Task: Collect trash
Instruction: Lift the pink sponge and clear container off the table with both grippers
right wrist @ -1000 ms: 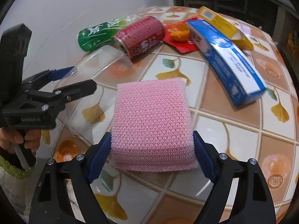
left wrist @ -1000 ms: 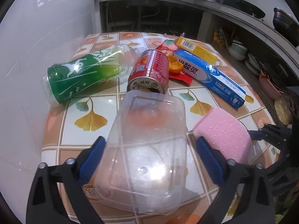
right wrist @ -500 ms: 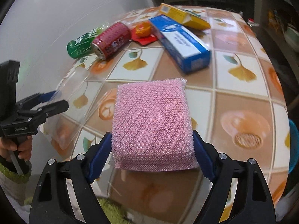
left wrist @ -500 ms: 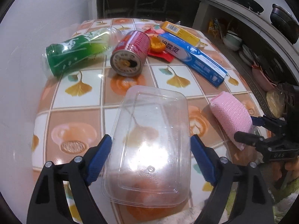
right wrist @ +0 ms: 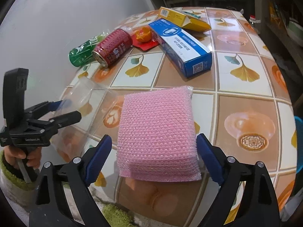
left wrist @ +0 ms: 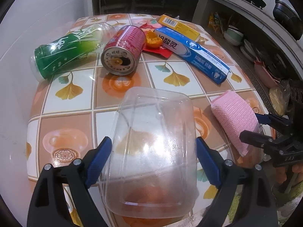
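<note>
Two pieces lifted, the rest waiting: left gripper (left wrist: 153,162) clamped on tub (left wrist: 153,151), jaws opening; right gripper (right wrist: 154,157) grasping sponge (right wrist: 157,134), jaws likewise opening. Left on the table (right wrist: 246,104) at twelve o'clock: bottle (left wrist: 64,54), can (left wrist: 123,49), peel (left wrist: 152,39), two boxes (left wrist: 193,54).

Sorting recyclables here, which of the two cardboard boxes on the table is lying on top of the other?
The yellow box, farthest back, rests partly on the far end of the long blue toothpaste box. The blue one lies flat on the table.
</note>
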Demonstrator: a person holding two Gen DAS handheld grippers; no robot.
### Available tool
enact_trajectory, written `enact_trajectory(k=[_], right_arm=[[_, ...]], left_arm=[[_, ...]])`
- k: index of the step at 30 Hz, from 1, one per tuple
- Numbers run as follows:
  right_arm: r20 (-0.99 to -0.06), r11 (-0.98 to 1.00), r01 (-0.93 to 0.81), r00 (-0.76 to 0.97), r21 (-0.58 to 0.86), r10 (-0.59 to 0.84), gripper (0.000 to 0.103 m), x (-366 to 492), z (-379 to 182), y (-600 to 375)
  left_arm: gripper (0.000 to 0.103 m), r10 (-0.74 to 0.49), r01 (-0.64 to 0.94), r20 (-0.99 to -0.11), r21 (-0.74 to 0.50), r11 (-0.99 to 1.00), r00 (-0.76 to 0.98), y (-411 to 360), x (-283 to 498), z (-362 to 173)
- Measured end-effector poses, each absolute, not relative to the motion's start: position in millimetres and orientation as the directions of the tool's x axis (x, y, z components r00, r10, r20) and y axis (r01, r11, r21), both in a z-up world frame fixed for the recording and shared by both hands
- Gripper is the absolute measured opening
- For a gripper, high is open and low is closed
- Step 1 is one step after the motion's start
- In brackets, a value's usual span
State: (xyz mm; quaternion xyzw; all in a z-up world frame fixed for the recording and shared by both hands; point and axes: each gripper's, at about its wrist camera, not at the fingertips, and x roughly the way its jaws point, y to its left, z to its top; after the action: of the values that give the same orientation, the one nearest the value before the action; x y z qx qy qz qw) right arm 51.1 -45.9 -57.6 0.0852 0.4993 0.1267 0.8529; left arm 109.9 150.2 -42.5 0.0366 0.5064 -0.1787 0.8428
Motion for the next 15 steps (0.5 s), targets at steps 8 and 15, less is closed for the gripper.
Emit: enact_trajectory(k=[8,15], right_arm=[[-0.838,0.972,-0.155,0.495,0.177,0.231,0.09,50.4,-55.5,-32.8],[-0.841,0.979,-0.168,0.507,0.119,0.189,0.09,50.3,-56.3,-24.8]], left_arm=[[0.086,-0.266,0.338,-0.86,-0.119,0.934,0.435,150.2,109.9,-42.2],[0.086,-0.265,0.332,-0.855,-0.116,0.936,0.446,150.3,107.9,-42.2]])
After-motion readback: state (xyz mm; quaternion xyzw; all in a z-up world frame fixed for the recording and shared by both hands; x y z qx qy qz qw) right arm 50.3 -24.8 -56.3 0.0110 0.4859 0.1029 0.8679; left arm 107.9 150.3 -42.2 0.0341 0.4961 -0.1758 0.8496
